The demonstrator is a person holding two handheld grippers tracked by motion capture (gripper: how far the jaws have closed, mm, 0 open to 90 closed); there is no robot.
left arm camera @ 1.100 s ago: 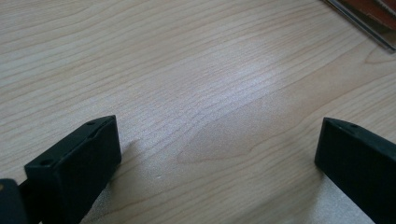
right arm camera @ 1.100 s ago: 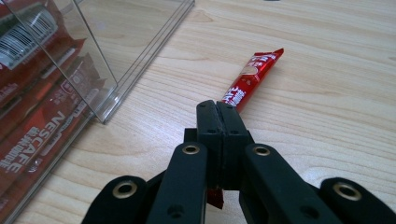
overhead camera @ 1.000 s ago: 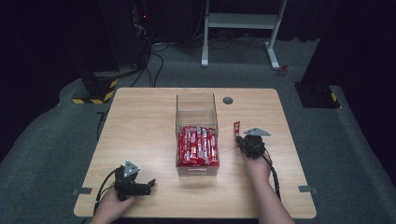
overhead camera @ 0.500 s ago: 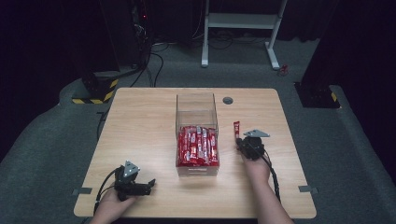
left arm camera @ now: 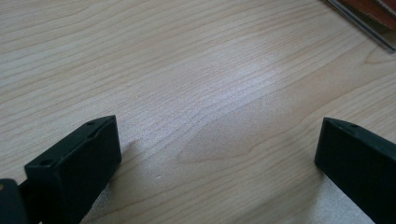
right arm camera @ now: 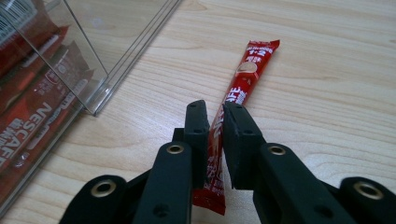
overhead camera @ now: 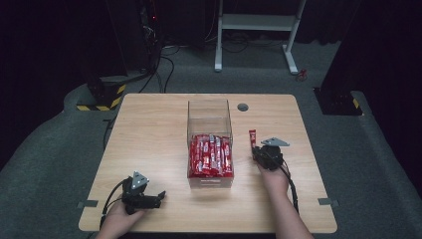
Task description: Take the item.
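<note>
Black jaws, right gripper (right arm camera: 214,109): rising from the bottom centre of the right gripper view, they are standing only a narrow gap apart and have just been opening a little, with the red stick packet (right arm camera: 233,100) running between them. Whether the pads are still pressing on it I cannot tell.
Red stick packet: it is lying flat on the wooden table (right arm camera: 327,70), stretching from the jaws toward the upper centre of that frame; in the high view the packet (overhead camera: 253,138) is showing right of centre, just beside the box and just above the right gripper (overhead camera: 258,151).
Clear plastic box (right arm camera: 88,79): it is sitting at the left of the right gripper view, near the packet but apart from it; in the high view the box (overhead camera: 209,112) is standing at the table's middle.
Packets in the box (overhead camera: 211,155): many red ones are lying side by side in its lower half.
Left gripper (left arm camera: 219,154): its jaws are standing wide apart over bare wood, gripping nothing; in the high view the left gripper (overhead camera: 158,198) is resting at the lower left of the table, well apart from the box.
Hands: the right hand (overhead camera: 272,175) and the left hand (overhead camera: 119,219) are coming in from the bottom edge.
Grey round cap (overhead camera: 243,107): it is sitting in the tabletop at the box's upper right.
</note>
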